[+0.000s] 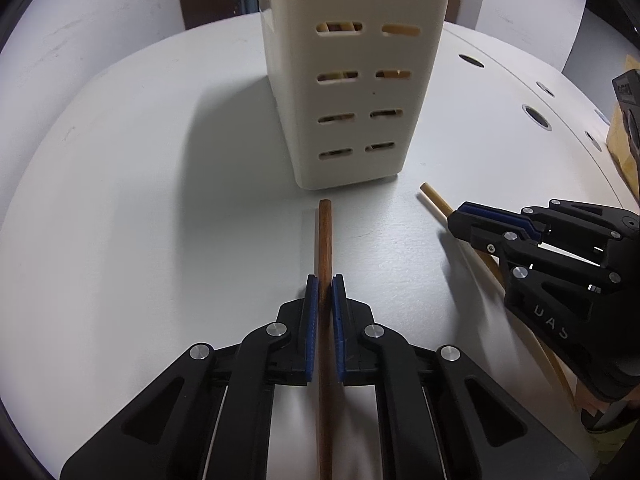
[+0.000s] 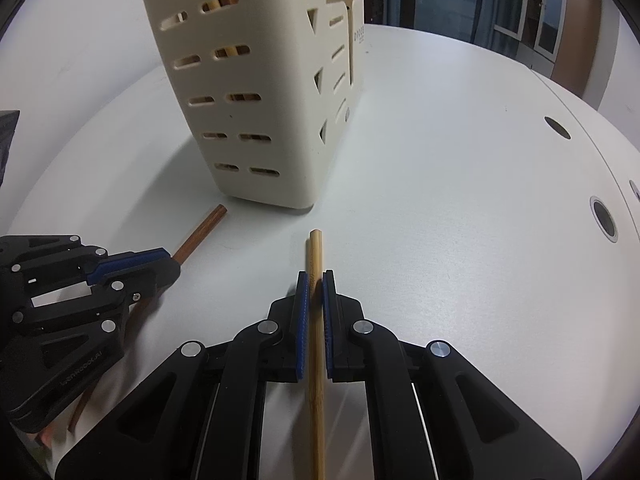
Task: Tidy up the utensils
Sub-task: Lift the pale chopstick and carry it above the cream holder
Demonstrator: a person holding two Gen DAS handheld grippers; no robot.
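In the left wrist view, the left hand-held gripper (image 1: 325,280) at bottom centre is clamped on a brown chopstick (image 1: 324,236) pointing up at the cream holder (image 1: 352,80) in the upper middle. At the right edge, the right hand-held gripper (image 1: 460,216) is clamped on pale chopsticks (image 1: 434,200). All sit over the white tabletop (image 1: 160,200); the holder stands on it.

Black left gripper (image 1: 325,280), blue pads (image 1: 311,320), silver rivets
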